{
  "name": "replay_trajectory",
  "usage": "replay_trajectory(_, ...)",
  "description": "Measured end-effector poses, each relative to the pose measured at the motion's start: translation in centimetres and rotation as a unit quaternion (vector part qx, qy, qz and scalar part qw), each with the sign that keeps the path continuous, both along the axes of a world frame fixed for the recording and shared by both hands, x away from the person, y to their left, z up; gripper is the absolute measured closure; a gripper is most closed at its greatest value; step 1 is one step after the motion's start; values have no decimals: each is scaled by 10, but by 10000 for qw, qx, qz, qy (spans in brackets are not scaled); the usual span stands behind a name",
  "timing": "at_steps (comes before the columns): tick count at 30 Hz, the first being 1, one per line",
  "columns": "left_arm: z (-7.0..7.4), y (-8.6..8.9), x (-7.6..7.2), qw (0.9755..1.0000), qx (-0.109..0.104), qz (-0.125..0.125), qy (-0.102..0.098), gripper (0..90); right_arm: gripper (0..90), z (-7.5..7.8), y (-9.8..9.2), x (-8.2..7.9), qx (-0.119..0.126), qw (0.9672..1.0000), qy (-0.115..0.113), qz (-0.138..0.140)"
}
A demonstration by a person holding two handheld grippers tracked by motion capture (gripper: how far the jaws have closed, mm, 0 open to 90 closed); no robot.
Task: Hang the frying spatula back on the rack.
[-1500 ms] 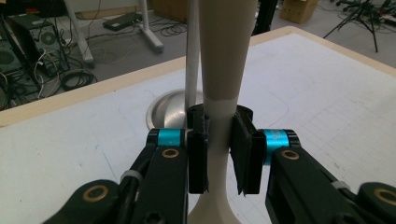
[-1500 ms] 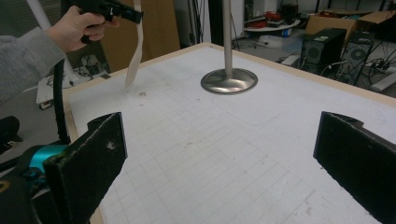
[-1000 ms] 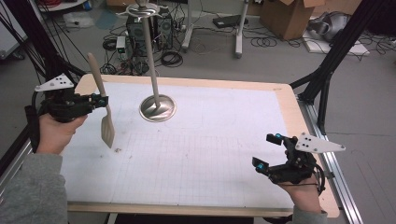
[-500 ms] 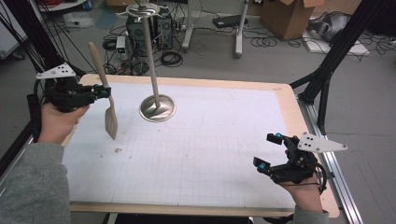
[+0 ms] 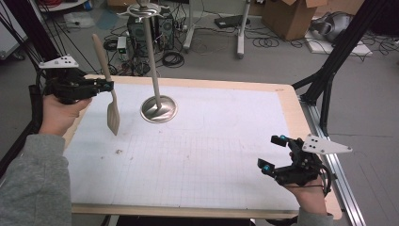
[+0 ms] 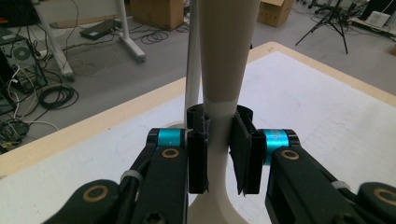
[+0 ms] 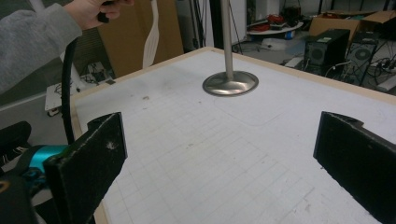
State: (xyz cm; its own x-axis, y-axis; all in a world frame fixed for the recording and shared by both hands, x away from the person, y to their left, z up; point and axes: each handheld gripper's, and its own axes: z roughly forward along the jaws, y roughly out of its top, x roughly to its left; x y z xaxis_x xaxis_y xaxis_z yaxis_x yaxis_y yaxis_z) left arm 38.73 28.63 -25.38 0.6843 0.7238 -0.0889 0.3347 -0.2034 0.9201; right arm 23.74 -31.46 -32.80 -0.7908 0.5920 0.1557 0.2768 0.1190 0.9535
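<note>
The left hand-held gripper (image 5: 109,85) sits at the upper left of the high view, pinching a pale spatula (image 5: 107,84) around the narrow part of its handle. The spatula hangs close to upright in the air, blade end down and a bit tilted, clear of the table (image 5: 282,94), handle tip poking up toward the top of the frame. In the left gripper view you can see both black pads pressed right against the handle (image 6: 218,135) from either side, with the wider handle end rising to the top edge of the frame. The hand (image 5: 59,113) holding that gripper comes out of a grey sleeve (image 5: 28,183) at the lower left.

Just right of the spatula in the high view is a metal stand (image 5: 159,109), a round shiny base sitting on the white gridded sheet with a thin pole going straight up to a small top piece at the frame's upper edge. Spatula and stand are near each other but not touching, as far as I can tell from this angle.

The right hand-held gripper (image 5: 274,154) is low at the lower right, well apart from everything, jaws spread wide with nothing between them. In the right gripper view its two pads stand at the far left and right edges, with the stand (image 7: 229,83) and the spatula (image 7: 151,39) farther off near the top.
</note>
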Motion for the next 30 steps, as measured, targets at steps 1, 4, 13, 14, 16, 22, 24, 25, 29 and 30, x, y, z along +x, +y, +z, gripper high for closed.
replay_trajectory(1, 1, 0, 1, 10000, -44, -16, -9, 773, 14, 0, -2, -1, 37, 10000, 7, -22)
replay_trajectory(4, 5, 1, 5, 10000, -54, -38, 4, 772, 13, 0, -4, -3, 29, 10000, 1, -52)
replay_trajectory(13, 14, -4, 19, 9999, -4, -154, 75, 773, 14, -2, -5, -5, 17, 9999, 55, -115)
replay_trajectory(14, 16, -5, 20, 9998, -26, -163, 83, 773, 14, -3, -5, -5, -4, 9999, 38, -108)
replay_trajectory(16, 19, -6, 23, 9998, -23, -177, 79, 773, 14, -2, -6, -6, -11, 9999, 61, -118)
replay_trajectory(22, 25, -10, 30, 9996, 4, -246, 107, 773, 14, -1, -11, -10, 42, 9998, 57, -204)
replay_trajectory(24, 27, -14, 35, 9996, 5, -237, 140, 772, 14, -1, -13, -11, 45, 9998, 31, -216)
replay_trajectory(25, 27, -14, 35, 9996, 5, -237, 140, 773, 14, -1, -13, -11, 45, 9998, 31, -216)
replay_trajectory(29, 29, -20, 39, 9995, 17, -279, 166, 773, 13, 1, -15, -14, 49, 9997, 3, -248)
replay_trajectory(30, 29, -21, 40, 9995, -25, -289, 144, 773, 13, 1, -15, -14, 49, 9997, 3, -248)
